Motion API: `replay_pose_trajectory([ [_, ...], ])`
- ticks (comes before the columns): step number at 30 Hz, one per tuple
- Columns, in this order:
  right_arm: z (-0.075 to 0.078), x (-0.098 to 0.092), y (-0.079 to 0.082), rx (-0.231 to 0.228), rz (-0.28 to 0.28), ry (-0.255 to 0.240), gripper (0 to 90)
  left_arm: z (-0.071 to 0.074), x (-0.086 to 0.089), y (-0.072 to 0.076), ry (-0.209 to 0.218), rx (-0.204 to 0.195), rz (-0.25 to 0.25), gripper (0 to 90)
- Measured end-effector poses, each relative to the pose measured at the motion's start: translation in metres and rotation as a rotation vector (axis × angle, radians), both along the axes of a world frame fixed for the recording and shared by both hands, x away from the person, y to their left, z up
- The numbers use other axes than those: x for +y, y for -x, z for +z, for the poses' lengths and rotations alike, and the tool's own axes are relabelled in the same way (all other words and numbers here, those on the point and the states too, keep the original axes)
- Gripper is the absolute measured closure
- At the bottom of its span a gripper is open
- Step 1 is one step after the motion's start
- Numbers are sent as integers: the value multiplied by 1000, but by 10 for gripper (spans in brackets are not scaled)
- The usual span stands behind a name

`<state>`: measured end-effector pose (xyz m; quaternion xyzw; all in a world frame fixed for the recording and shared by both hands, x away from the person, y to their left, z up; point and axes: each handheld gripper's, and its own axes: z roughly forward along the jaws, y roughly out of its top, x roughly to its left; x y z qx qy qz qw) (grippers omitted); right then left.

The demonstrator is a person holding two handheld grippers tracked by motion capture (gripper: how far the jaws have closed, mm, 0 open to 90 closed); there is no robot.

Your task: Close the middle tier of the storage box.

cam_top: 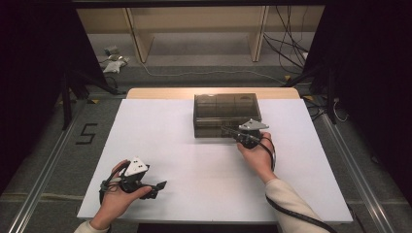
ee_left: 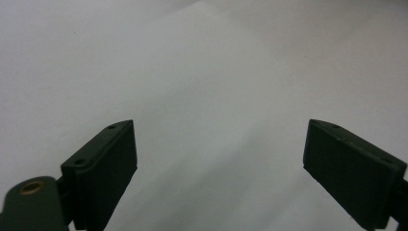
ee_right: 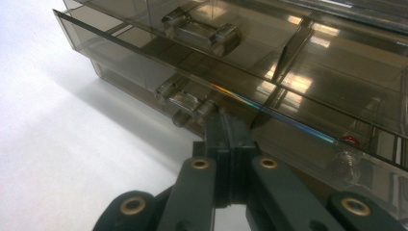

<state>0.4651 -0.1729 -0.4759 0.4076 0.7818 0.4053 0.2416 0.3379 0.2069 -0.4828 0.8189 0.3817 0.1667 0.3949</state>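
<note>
White table surface (cam_top: 160,145) carries a smoked drawer box (cam_top: 226,104). Right gripper (ee_right: 231,130): jaws pressed together, tips touching the lower drawer handle (ee_right: 185,101), gripping nothing. Left gripper (ee_left: 219,163): jaws apart over bare surface. Risk: closed tips slide off the handle, pushing the light box backward.

Smoky brown see-through drawer box (cam_top: 226,115) on a plain white tabletop (cam_top: 194,165); black tongs (cam_top: 232,130), grey top plates.
</note>
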Motion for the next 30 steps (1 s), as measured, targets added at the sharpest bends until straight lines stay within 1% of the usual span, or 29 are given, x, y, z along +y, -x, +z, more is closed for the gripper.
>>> replay_pose_trajectory([
  [19,0,2,-9,-7,-13,3,900,0,0,0,1,0,-1,118],
  [30,0,2,-10,-8,-13,1,900,0,0,0,2,-1,-2,116],
])
